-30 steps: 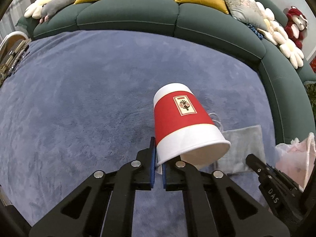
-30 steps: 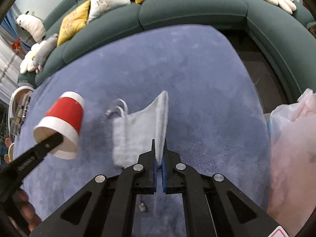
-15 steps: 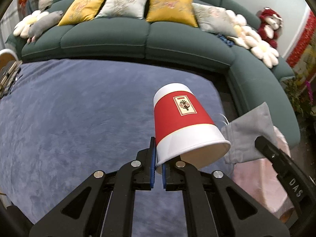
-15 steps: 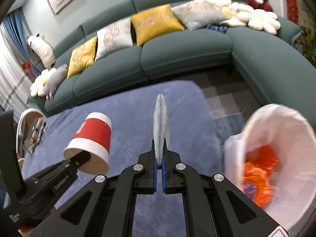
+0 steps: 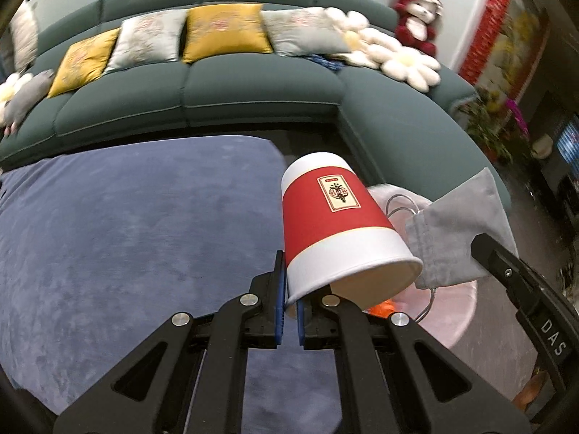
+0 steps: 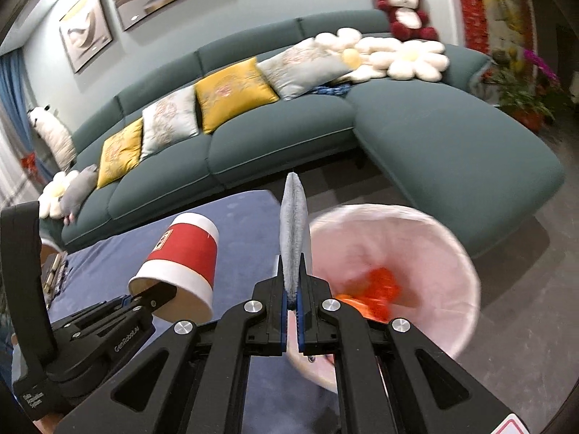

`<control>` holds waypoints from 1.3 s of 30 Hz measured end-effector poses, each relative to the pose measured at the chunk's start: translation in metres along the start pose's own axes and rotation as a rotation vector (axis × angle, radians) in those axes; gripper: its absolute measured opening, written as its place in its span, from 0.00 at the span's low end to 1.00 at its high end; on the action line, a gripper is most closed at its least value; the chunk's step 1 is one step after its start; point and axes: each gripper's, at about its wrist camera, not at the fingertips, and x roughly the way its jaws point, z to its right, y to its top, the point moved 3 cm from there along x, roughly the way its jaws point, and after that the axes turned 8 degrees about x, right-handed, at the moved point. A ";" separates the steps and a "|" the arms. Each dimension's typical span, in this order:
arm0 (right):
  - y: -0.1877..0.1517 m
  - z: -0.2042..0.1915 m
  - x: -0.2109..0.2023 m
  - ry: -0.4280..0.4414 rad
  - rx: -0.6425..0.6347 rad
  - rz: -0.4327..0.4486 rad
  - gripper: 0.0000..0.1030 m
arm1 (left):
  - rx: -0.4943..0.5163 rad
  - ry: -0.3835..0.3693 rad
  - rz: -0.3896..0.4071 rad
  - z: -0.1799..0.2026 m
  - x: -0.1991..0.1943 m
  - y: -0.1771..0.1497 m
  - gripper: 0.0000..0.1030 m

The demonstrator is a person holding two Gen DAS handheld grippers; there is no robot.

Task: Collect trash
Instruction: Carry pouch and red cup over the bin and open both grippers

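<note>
My left gripper (image 5: 288, 298) is shut on the rim of a red and white paper cup (image 5: 333, 224), which tilts mouth-down toward the camera. In the right wrist view the same cup (image 6: 181, 256) hangs at the left with the left gripper (image 6: 143, 298) pinching its rim. My right gripper (image 6: 292, 298) is shut on a grey face mask (image 6: 294, 231), seen edge-on and standing up. From the left wrist view the mask (image 5: 459, 231) shows flat, its ear loop dangling, with the right gripper (image 5: 481, 246) clamped on its edge. Both hang over a bin lined with a pink bag (image 6: 448, 260) holding orange trash (image 6: 376, 289).
A blue carpet (image 5: 126, 235) covers the floor to the left. A curved green sofa (image 6: 452, 144) with yellow and grey cushions, flower pillows and a red plush toy (image 6: 401, 3) wraps the back and right. Potted plants (image 6: 524, 86) stand at far right. Bare floor lies between sofa and bin.
Both grippers rose off the carpet and swung right, carrying cup and mask. The mask was lifted from the floor. The bin came from the frame's right edge to right under them.
</note>
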 end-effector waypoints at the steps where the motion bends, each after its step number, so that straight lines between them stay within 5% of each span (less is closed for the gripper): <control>1: 0.001 0.007 -0.003 -0.006 0.009 0.005 0.04 | 0.016 -0.009 -0.002 0.011 0.001 0.000 0.05; 9: 0.002 0.069 -0.024 -0.053 0.090 0.034 0.04 | 0.106 -0.056 -0.027 0.073 0.014 0.001 0.05; 20: 0.003 0.109 -0.031 -0.064 0.146 0.050 0.04 | 0.128 -0.077 -0.057 0.109 0.036 0.004 0.08; 26: 0.004 0.114 -0.029 -0.049 0.156 0.051 0.04 | 0.111 -0.036 -0.008 0.109 0.030 0.005 0.54; 39: 0.007 0.095 -0.019 -0.006 0.128 0.036 0.05 | 0.079 0.002 -0.011 0.094 0.024 0.005 0.56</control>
